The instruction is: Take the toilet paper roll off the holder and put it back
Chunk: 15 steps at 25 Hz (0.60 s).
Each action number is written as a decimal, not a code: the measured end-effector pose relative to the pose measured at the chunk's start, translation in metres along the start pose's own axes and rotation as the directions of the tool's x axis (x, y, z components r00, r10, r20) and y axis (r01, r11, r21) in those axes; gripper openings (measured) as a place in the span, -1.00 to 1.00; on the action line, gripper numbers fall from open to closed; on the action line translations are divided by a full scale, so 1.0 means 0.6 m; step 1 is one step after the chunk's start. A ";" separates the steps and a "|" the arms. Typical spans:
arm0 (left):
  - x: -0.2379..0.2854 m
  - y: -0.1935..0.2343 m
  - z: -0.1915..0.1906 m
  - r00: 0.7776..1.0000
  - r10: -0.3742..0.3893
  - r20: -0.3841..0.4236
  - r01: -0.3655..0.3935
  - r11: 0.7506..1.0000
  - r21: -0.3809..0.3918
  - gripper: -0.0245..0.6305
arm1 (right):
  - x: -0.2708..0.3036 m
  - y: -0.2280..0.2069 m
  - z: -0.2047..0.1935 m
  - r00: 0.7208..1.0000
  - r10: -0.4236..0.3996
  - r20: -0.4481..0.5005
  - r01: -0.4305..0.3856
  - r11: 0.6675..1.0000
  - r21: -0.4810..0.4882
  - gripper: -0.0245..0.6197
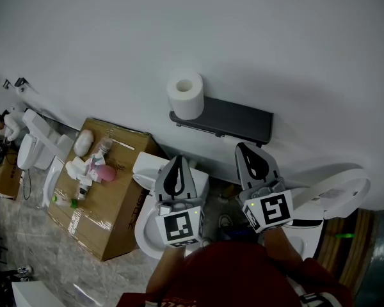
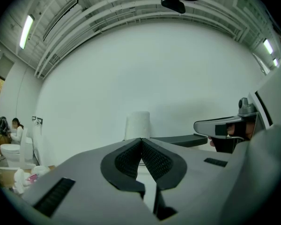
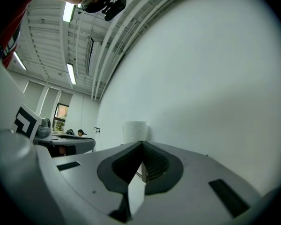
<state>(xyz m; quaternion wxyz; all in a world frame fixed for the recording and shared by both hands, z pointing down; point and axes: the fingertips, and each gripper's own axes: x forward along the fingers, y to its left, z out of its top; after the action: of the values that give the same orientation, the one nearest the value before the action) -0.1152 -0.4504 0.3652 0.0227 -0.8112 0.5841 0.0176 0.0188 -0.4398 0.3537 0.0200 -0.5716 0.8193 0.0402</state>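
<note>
A: What does the head view give?
B: The toilet paper roll [image 1: 185, 94] stands upright on the left end of the dark holder [image 1: 243, 120] fixed to the wall. The left gripper [image 1: 176, 160] and right gripper [image 1: 244, 147] sit lower in the picture, both well apart from it.
A: And the left gripper view?
B: Jaws pressed together, nothing between them. The roll [image 2: 137, 124] shows beyond the tips.
A: The right gripper view?
B: Jaws likewise closed and empty, with the roll [image 3: 135, 130] ahead.
</note>
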 end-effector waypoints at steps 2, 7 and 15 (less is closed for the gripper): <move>0.000 0.000 -0.002 1.000 -0.004 0.002 0.004 1.000 0.002 -0.88 | 0.000 0.000 -0.001 1.000 0.002 0.000 -0.002 1.000 0.000 -0.90; -0.002 0.003 -0.008 1.000 -0.007 0.003 0.007 1.000 0.000 -0.88 | 0.001 0.003 0.002 1.000 0.010 0.000 -0.010 1.000 -0.006 -0.90; 0.001 0.006 -0.005 1.000 -0.002 -0.009 0.002 0.999 -0.053 -0.88 | 0.000 0.004 0.008 1.000 0.013 0.000 -0.013 1.000 -0.015 -0.90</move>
<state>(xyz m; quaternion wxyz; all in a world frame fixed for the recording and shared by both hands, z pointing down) -0.1184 -0.4520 0.3684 -0.0012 -0.8121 0.5827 0.0294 0.0164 -0.4386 0.3492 0.0155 -0.5666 0.8225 0.0467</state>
